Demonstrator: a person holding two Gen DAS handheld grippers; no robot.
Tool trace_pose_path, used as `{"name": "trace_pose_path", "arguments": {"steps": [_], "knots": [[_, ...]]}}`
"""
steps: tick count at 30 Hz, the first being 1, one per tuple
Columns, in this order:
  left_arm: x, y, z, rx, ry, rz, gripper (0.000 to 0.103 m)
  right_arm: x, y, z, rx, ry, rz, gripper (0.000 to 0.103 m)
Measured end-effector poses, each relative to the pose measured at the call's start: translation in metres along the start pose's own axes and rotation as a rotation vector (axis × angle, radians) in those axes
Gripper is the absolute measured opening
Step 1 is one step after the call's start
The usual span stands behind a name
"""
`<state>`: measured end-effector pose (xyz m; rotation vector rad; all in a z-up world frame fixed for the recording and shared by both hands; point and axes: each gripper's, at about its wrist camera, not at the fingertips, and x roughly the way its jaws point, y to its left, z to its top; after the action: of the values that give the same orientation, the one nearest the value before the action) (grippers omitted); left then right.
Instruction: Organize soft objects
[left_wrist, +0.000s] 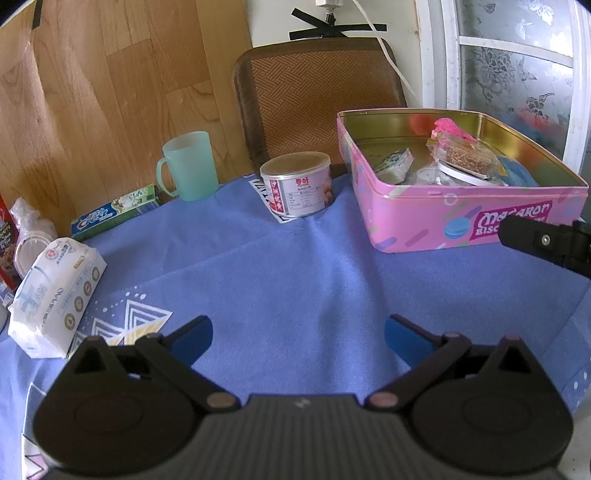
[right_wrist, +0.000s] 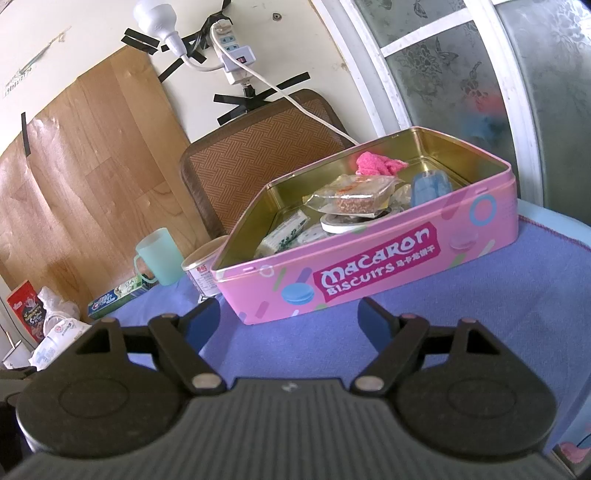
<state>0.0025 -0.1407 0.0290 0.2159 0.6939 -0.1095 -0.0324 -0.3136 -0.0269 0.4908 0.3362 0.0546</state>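
Picking up the white tissue pack (left_wrist: 55, 295) looks like the step in hand; it is soft, so a grip across its middle that squeezes only gently should carry it to the pink tin (left_wrist: 436, 218) without crushing it. It lies on the blue-clothed table (left_wrist: 295, 266), well left of the left gripper (left_wrist: 298, 334), whose fingers stand spread and empty. The right gripper (right_wrist: 289, 317) faces the tin, fingers likewise spread and empty.
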Motion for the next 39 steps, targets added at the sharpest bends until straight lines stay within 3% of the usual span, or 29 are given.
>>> {"name": "trace_pose_path", "arguments": {"steps": [17, 39], "knots": [[-0.0003, 0.0016, -0.0012, -0.012, 0.001, -0.016, 0.103, 0.0002, 0.0003, -0.0003, -0.002, 0.000, -0.001, 0.084], [0.0075, 0.0093, -0.0024, -0.061, 0.059, -0.058, 0.103, 0.0027, 0.0032, -0.0002, -0.019, 0.013, 0.000, 0.084]]}}
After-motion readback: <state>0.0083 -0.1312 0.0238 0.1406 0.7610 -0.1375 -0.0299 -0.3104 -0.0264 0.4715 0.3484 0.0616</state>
